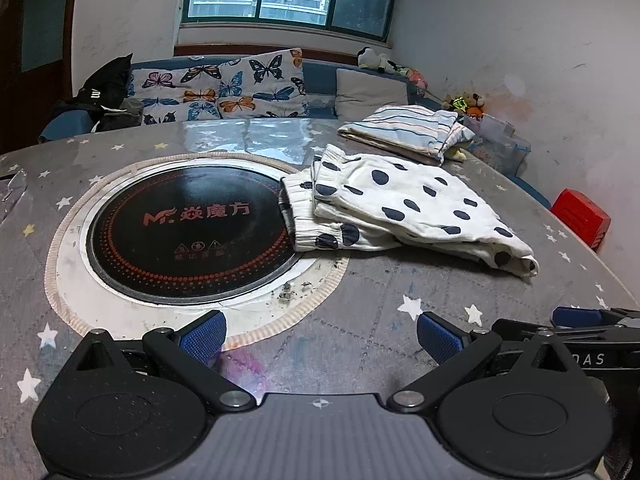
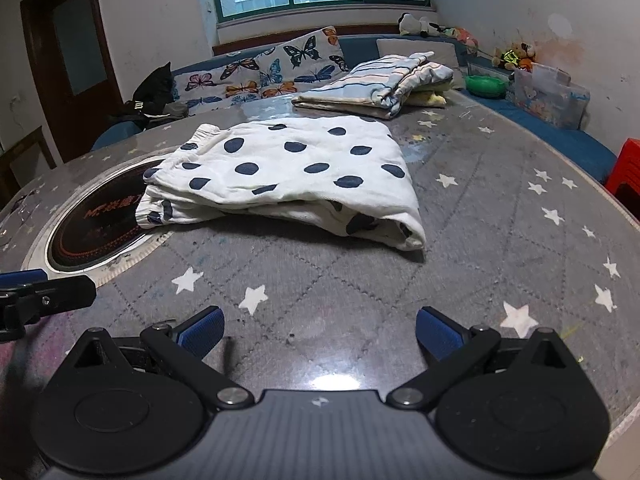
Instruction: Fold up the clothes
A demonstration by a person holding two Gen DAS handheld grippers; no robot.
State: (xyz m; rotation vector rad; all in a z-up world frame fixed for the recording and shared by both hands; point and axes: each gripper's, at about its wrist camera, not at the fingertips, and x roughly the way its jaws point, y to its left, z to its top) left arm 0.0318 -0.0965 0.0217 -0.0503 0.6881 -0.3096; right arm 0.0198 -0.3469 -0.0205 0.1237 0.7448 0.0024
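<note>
The folded polka-dot garment (image 2: 296, 176) lies on the star-print tablecloth (image 2: 480, 240), partly over the round induction hob (image 1: 188, 232), well ahead of the left gripper (image 1: 320, 334) and right gripper (image 2: 320, 330), both spread wide and empty.

— Status of the left gripper (image 1: 321, 336)?

— Jaws spread wide, nothing between the blue pads (image 1: 204, 336). Fingers point toward 12 o'clock, held low and level.

— And the right gripper (image 2: 320, 334)?

— Same condition: jaws wide apart, empty, pads (image 2: 438, 338) clean of contact. It sits at the left unit's 3 o'clock (its fingertip shows at the edge of the left wrist view). The two are close, side by side, not touching.
</note>
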